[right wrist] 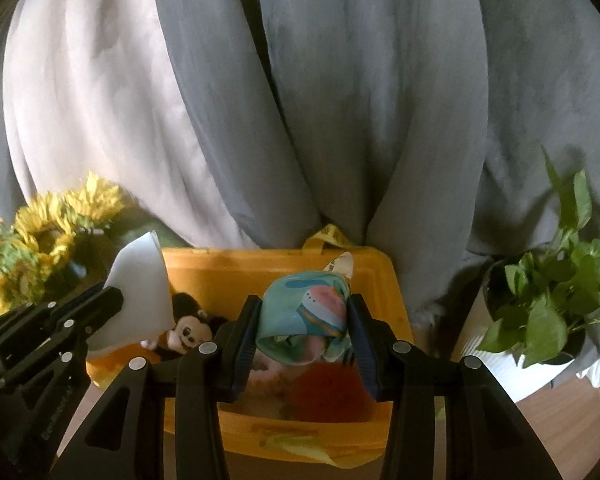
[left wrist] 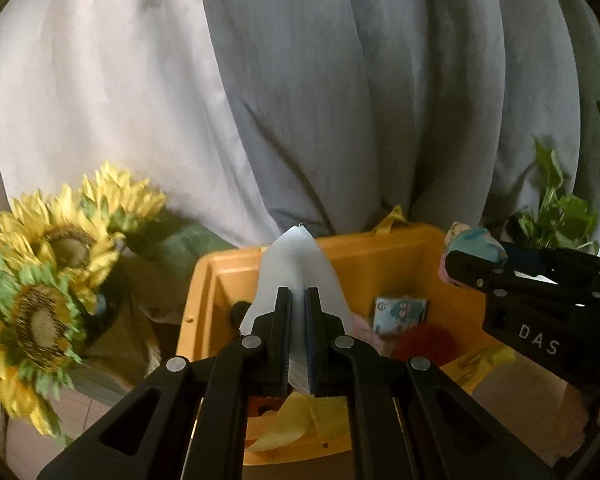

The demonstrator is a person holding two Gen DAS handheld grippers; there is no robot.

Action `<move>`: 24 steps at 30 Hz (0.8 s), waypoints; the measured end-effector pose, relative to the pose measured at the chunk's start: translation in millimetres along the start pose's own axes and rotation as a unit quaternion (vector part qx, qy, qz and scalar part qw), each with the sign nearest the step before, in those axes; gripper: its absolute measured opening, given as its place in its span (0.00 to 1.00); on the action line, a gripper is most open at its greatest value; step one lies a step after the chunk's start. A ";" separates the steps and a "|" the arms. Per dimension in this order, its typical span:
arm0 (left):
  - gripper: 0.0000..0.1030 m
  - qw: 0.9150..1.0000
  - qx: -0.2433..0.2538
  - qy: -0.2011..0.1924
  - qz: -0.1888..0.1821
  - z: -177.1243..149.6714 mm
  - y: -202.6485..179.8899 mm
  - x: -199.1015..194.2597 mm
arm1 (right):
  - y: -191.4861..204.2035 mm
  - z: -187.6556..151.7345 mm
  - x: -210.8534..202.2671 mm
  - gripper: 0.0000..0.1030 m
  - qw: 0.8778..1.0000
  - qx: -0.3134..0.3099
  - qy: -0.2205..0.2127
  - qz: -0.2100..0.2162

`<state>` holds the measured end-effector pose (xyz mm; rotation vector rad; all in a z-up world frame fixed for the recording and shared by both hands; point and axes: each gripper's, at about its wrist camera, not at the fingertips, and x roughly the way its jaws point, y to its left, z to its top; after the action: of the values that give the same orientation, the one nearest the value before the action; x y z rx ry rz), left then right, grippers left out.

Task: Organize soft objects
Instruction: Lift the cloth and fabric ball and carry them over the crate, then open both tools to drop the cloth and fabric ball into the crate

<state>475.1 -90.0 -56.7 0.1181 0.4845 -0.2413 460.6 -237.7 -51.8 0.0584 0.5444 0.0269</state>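
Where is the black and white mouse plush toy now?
In the right wrist view, the black and white mouse plush toy lies inside the yellow plastic bin, at its left side, just below the white cloth.

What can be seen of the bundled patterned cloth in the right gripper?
The soft teal cloth bundle with pink and white blotches looks like thin printed fabric, crumpled into a ball. The right gripper is shut on its sides, holding it above the open yellow plastic bin. A white printed tag sticks up behind it.
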 end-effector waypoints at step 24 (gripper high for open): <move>0.35 0.998 0.013 0.056 0.003 -14.8 -3.2 27.6 | -2.3 -20.9 47.7 0.54 0.995 -0.009 0.096 0.012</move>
<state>491.4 -96.1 -82.9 0.1582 0.5925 -0.2365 490.6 -237.0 -94.4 0.0446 0.7353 0.0620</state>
